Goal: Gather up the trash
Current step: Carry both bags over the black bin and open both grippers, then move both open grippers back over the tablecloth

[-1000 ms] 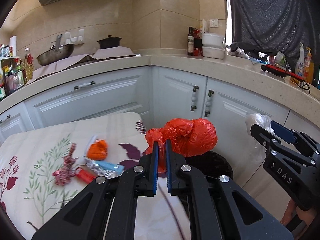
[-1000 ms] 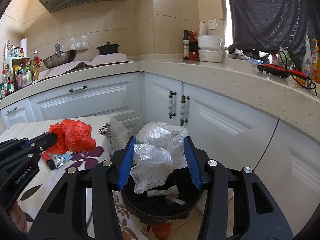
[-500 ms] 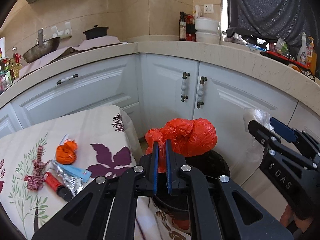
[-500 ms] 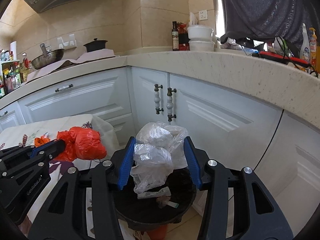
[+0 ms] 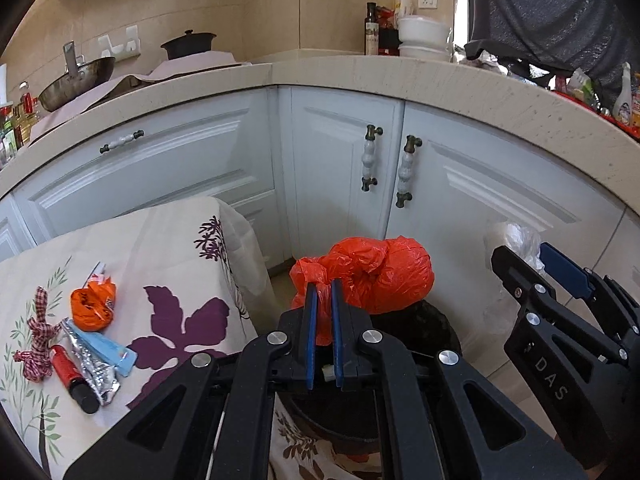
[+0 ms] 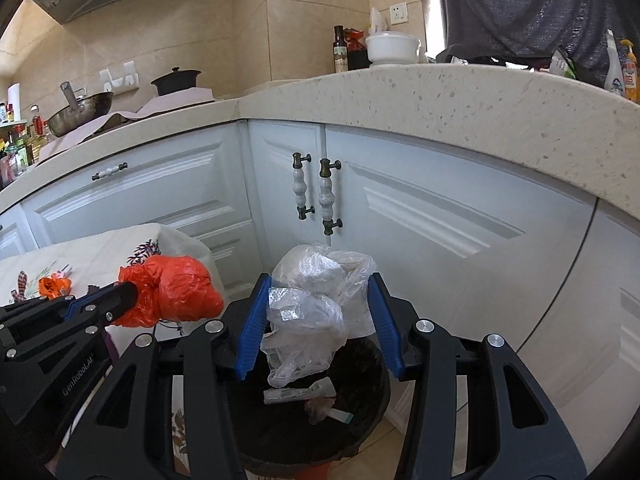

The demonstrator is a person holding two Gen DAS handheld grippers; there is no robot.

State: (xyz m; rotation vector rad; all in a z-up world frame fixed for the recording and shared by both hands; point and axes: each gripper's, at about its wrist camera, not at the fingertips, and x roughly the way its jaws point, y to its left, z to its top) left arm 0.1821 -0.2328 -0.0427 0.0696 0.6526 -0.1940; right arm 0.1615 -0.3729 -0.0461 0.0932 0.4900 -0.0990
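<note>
Right wrist view: the right gripper (image 6: 318, 320) has its blue fingers (image 6: 252, 324) clamped on a crumpled clear plastic bag (image 6: 316, 304) hanging directly above the black trash bin (image 6: 360, 420), which holds a few scraps. Left of the bin, the left gripper (image 5: 323, 336) has its fingers pinched together on a red plastic bag (image 5: 372, 276), just over the bin's rim. Farther left of the bin, wrappers (image 5: 96, 344) lie on the floral-clothed desk (image 5: 168, 248).
</note>
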